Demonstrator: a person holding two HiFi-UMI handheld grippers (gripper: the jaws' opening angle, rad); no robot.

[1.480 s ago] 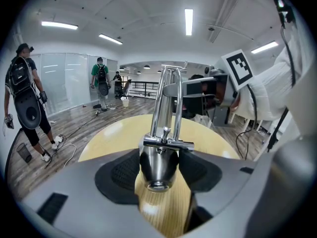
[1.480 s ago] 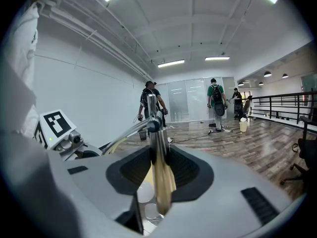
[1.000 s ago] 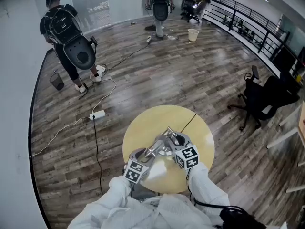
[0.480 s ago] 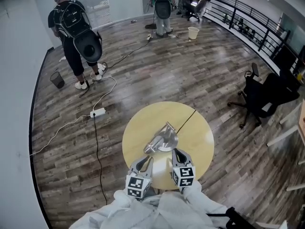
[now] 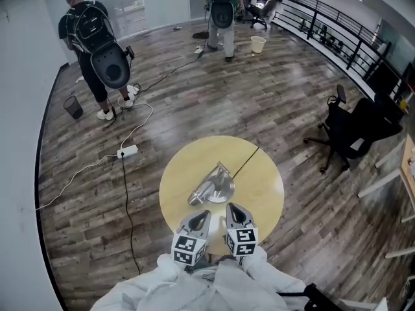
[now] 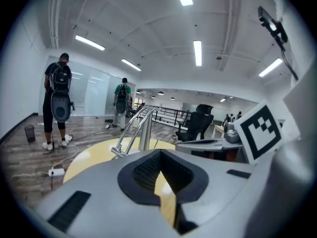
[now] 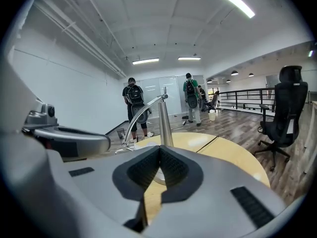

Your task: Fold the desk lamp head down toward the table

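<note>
A silver desk lamp point(image 5: 211, 186) stands on the round yellow table point(image 5: 259, 173), its arm bent over and its head low near the tabletop. The lamp's curved arm point(image 6: 134, 125) and upright post point(image 7: 162, 117) show ahead of each gripper. My left gripper point(image 5: 205, 214) sits at the table's near edge, short of the lamp; its jaws have just been closing and meet with nothing between them point(image 6: 159, 153). Beside it my right gripper point(image 5: 229, 207) is also shut and empty point(image 7: 159, 149). Neither touches the lamp.
The lamp's black cord point(image 5: 246, 162) runs off the table's far right edge. On the wooden floor lie a white power strip point(image 5: 128, 151) and cables. A black office chair point(image 5: 350, 131) stands to the right. Two people with backpacks stand far off near a bin point(image 5: 72, 106).
Both grippers have drawn back from the lamp to the table's near edge. The left jaws went from open to shut. The lamp stays on the table, untouched.
</note>
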